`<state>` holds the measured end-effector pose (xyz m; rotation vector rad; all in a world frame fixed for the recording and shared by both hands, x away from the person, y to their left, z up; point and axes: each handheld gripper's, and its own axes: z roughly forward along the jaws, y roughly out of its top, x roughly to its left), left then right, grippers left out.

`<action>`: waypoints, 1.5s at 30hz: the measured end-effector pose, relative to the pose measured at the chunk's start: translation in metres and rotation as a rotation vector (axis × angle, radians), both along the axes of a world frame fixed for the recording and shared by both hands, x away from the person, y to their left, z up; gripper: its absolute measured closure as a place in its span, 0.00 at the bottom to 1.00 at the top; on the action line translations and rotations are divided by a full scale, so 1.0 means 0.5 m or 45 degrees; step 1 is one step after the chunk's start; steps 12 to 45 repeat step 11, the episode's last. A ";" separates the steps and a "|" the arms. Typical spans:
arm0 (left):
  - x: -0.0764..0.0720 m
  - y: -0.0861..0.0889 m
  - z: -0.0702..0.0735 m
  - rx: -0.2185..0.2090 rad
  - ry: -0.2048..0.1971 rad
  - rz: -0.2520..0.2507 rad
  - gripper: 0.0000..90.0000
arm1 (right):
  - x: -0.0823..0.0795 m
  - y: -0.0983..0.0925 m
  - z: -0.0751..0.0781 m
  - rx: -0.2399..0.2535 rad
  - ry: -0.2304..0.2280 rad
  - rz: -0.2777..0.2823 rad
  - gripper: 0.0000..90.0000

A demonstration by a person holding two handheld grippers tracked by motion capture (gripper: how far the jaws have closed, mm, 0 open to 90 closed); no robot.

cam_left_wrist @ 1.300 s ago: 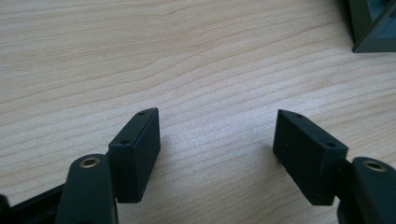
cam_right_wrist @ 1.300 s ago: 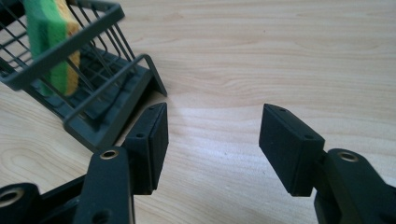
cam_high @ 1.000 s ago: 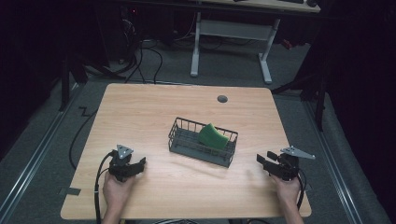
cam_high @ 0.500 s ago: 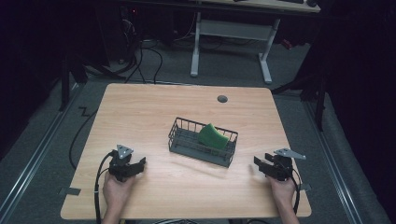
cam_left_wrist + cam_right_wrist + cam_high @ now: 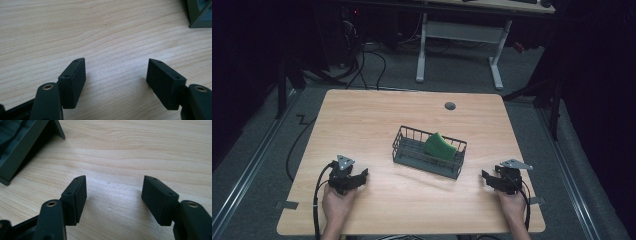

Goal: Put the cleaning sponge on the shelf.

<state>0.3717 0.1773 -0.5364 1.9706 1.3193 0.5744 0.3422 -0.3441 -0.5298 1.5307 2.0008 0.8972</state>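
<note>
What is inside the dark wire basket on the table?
A green sponge leans tilted inside the basket, toward its right end. The sponge covers the floor beneath it, so anything there stays unseen.

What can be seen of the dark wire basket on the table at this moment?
The dark grey rectangular wire basket has thin upright bars, a rim and a solid-looking base. It stands upright and slightly askew near the middle of the light wooden table, resting on its surface. Inside it, toward its right end, a green curved sponge leans tilted, its top above the rim. Nothing else touches the basket. One of its corners shows in each gripper view.
</note>
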 end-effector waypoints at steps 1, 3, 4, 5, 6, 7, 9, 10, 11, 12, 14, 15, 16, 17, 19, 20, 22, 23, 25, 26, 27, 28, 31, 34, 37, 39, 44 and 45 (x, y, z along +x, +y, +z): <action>0.000 0.000 0.000 0.001 0.000 0.000 0.36 | 0.000 0.005 0.000 -0.032 -0.003 0.003 0.40; 0.000 0.000 0.000 0.001 0.000 0.001 0.36 | -0.001 0.011 -0.001 -0.068 -0.009 0.008 0.38; 0.000 0.000 0.000 0.002 0.000 0.001 0.36 | 0.000 0.008 -0.001 -0.051 0.000 0.004 0.37; 0.000 0.000 0.000 0.001 0.000 0.001 0.36 | 0.000 0.008 -0.001 -0.052 0.001 0.004 0.36; 0.000 0.000 0.000 0.001 0.000 0.002 0.36 | 0.000 0.011 -0.001 -0.063 -0.002 0.002 0.36; 0.000 0.000 0.000 0.001 0.000 0.002 0.36 | 0.000 0.010 -0.001 -0.061 -0.002 0.003 0.36; 0.000 0.000 0.000 0.001 0.000 0.003 0.36 | 0.000 0.010 -0.001 -0.061 -0.001 0.003 0.36; 0.000 0.000 0.000 0.001 0.000 0.003 0.36 | 0.000 0.010 -0.001 -0.061 -0.001 0.004 0.36; 0.000 0.000 0.000 0.001 0.000 0.003 0.36 | 0.000 0.010 -0.001 -0.062 -0.001 0.004 0.35; 0.000 0.000 0.000 0.001 0.000 0.003 0.36 | 0.000 0.010 -0.001 -0.062 -0.001 0.004 0.35; 0.000 0.000 0.000 0.001 0.000 0.003 0.36 | 0.000 0.010 -0.001 -0.062 -0.001 0.004 0.35; 0.000 0.000 0.000 0.001 0.000 0.003 0.36 | 0.000 0.010 -0.001 -0.062 -0.001 0.004 0.35; 0.000 0.000 0.000 0.001 0.000 0.003 0.36 | 0.000 0.010 -0.001 -0.062 -0.001 0.004 0.35; 0.000 0.000 0.000 0.001 0.000 0.003 0.36 | 0.000 0.010 -0.001 -0.062 -0.001 0.004 0.35; 0.000 0.000 0.000 0.001 0.000 0.003 0.36 | 0.000 0.010 -0.001 -0.062 -0.001 0.004 0.35; 0.000 0.000 0.000 0.001 0.000 0.003 0.36 | 0.000 0.010 -0.001 -0.062 -0.001 0.004 0.35; 0.000 0.000 0.000 0.001 0.000 0.003 0.36 | 0.000 0.010 -0.001 -0.062 -0.001 0.004 0.35; 0.000 0.000 0.000 0.001 0.000 0.003 0.36 | 0.000 0.010 -0.001 -0.062 -0.001 0.004 0.35; 0.000 0.000 0.000 0.001 0.000 0.003 0.36 | 0.000 0.010 -0.001 -0.062 -0.001 0.004 0.35; 0.000 0.000 0.000 0.001 0.000 0.003 0.36 | 0.000 0.010 -0.001 -0.062 -0.001 0.004 0.35; 0.000 0.000 0.000 0.001 0.000 0.003 0.36 | 0.000 0.010 -0.001 -0.062 -0.001 0.004 0.35; 0.000 0.000 0.000 0.001 0.000 0.003 0.36 | 0.000 0.010 -0.001 -0.062 -0.001 0.004 0.35; 0.000 0.000 0.000 0.001 0.000 0.003 0.36 | 0.000 0.010 -0.001 -0.062 -0.001 0.004 0.35; 0.000 0.000 0.000 0.001 0.000 0.003 0.36 | 0.000 0.010 -0.001 -0.062 -0.001 0.004 0.35; 0.000 0.000 0.000 0.001 0.000 0.003 0.36 | 0.000 0.010 -0.001 -0.062 -0.001 0.004 0.35; 0.000 0.000 0.000 0.001 0.000 0.003 0.36 | 0.000 0.010 -0.001 -0.062 -0.001 0.004 0.35; 0.000 0.000 0.000 0.001 0.000 0.003 0.36 | 0.000 0.010 -0.001 -0.062 -0.001 0.004 0.35; 0.000 0.000 0.000 0.001 0.000 0.003 0.36 | 0.000 0.010 -0.001 -0.062 -0.001 0.004 0.35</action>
